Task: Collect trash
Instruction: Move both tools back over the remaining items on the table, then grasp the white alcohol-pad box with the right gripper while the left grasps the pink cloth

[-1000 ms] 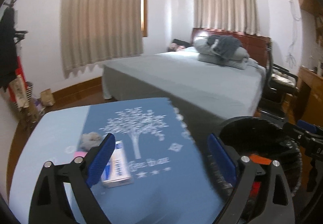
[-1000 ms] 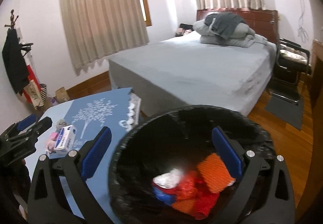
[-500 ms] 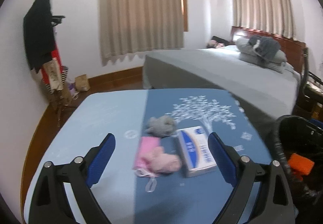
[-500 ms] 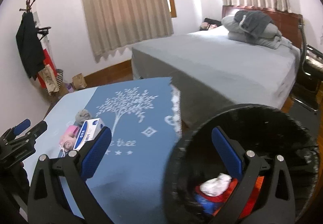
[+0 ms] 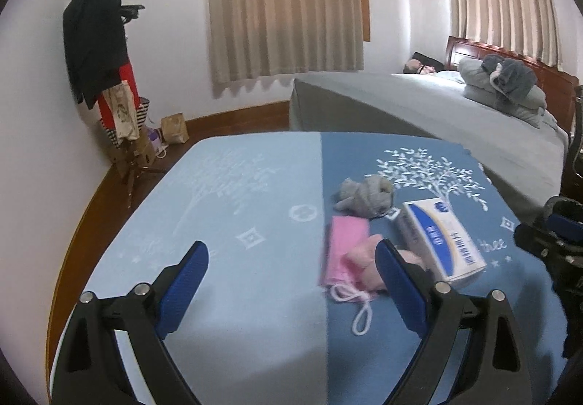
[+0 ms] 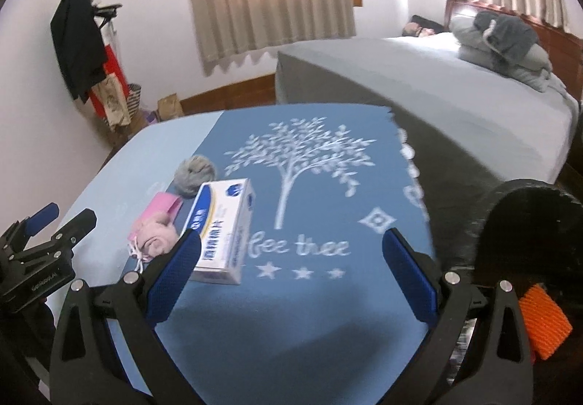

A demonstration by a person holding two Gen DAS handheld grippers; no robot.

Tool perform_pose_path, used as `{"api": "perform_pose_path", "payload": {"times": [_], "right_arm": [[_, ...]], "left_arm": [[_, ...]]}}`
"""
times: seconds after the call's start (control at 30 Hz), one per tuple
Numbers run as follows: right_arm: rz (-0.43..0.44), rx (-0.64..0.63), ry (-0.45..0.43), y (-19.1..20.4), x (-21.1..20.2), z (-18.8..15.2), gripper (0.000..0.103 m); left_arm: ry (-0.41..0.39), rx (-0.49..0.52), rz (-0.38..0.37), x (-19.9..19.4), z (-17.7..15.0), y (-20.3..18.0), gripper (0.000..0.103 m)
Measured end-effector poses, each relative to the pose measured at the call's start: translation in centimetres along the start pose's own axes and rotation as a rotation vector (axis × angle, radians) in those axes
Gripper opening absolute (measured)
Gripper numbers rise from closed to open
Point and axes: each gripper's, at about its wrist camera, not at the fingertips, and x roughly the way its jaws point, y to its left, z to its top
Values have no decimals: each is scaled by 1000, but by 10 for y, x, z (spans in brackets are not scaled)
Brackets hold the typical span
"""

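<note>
Pink mask (image 5: 346,252) partly hidden behind spread empty left tongs (image 5: 291,284), right tongs (image 6: 291,270) spread, bin (image 6: 528,222) cropped.

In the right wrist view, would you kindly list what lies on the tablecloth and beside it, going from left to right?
Pink face mask → white and blue box → white tree print → black trash bin.

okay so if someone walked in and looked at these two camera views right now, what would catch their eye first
Probably the little pile of trash on the blue tablecloth with its white tree print: a white and blue box, a pink face mask beside it, and a grey wad just behind. Both tongs, left and right, hang open above the cloth, holding nothing. At the right edge sits a black bin with something orange inside.
</note>
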Motion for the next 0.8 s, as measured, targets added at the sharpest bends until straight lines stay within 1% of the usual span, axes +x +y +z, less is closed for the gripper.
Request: {"api": "perform_pose_path", "payload": {"times": [0.3, 0.47, 0.6, 0.7, 0.8], "right_arm": [[29, -52, 81, 38, 31, -7, 97], [39, -80, 119, 50, 43, -7, 97], [21, -80, 136, 48, 48, -8, 97], [-23, -75, 123, 42, 45, -6, 96], [-23, -79, 115, 40, 43, -6, 96]], "left_arm": [[14, -15, 14, 8, -6, 15, 91], [19, -30, 11, 12, -5, 21, 91], [23, -36, 5, 14, -6, 21, 91], [23, -38, 1, 14, -6, 21, 91], [24, -41, -1, 14, -7, 22, 91]]}}
